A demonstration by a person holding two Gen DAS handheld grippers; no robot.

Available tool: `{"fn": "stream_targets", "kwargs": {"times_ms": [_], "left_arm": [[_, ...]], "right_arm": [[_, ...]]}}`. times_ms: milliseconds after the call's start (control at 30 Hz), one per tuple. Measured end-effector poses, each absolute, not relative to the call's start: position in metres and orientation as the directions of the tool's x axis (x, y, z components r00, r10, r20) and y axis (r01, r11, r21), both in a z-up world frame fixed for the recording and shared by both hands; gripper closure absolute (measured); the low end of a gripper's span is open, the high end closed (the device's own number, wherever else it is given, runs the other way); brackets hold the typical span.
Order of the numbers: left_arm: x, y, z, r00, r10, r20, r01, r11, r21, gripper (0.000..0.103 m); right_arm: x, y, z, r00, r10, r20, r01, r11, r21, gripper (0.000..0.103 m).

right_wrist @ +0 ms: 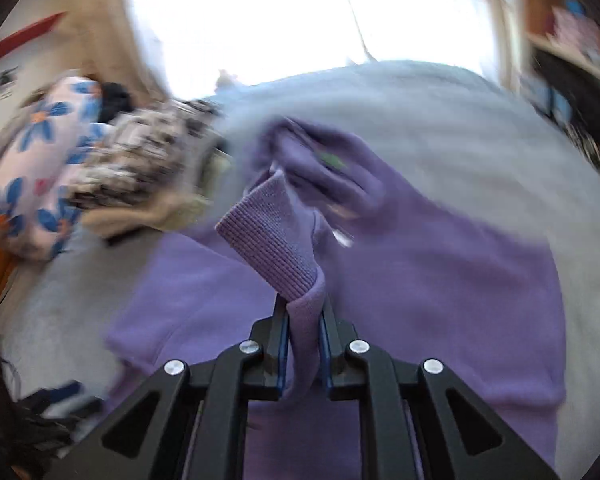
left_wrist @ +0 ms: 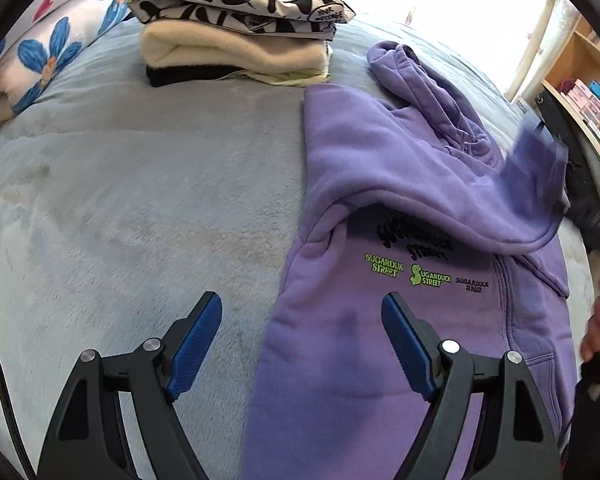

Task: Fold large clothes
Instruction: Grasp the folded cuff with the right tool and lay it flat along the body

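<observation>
Big grey bed [left_wrist: 120,200], soft and flat, good for folding. On it, toward the right side, the purple hoodie [left_wrist: 380,340], spread out, one sleeve [left_wrist: 440,200] already across the chest to make it narrower. Behind, near the flowery pillow [left_wrist: 52,52], a pile of folded clothes [left_wrist: 236,40]. No boxes or baskets near. Right gripper [right_wrist: 304,320] pinched tight on the sleeve cuff [right_wrist: 272,232], lifted. Left gripper [left_wrist: 302,320] wide open, empty, above the hoodie's edge.
</observation>
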State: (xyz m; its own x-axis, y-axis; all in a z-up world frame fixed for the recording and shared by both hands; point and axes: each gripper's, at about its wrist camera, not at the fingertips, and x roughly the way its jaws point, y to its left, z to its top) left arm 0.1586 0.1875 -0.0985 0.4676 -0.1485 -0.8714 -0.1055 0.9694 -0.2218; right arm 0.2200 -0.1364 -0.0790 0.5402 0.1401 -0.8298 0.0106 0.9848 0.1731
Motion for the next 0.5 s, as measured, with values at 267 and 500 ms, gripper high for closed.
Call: {"fn": "stream_targets", "kwargs": {"times_ms": [267,500], "left_arm": [[0.202,0.195,-0.089,0.459,-0.232,-0.858,-0.053,0.957,-0.287,0.022],[0.259,0.190,-0.093,0.442,-0.261,-0.858,0.007,0.958,-0.288,0.022]], "right_arm": [[0.214,-0.188,-0.105,0.447,0.156,-0.881,0.105,0.969,0.224,0.057],[0.238,-0.215,-0.102,0.450,0.215,-0.867,0.131,0.944,0.302,0.037]]}}
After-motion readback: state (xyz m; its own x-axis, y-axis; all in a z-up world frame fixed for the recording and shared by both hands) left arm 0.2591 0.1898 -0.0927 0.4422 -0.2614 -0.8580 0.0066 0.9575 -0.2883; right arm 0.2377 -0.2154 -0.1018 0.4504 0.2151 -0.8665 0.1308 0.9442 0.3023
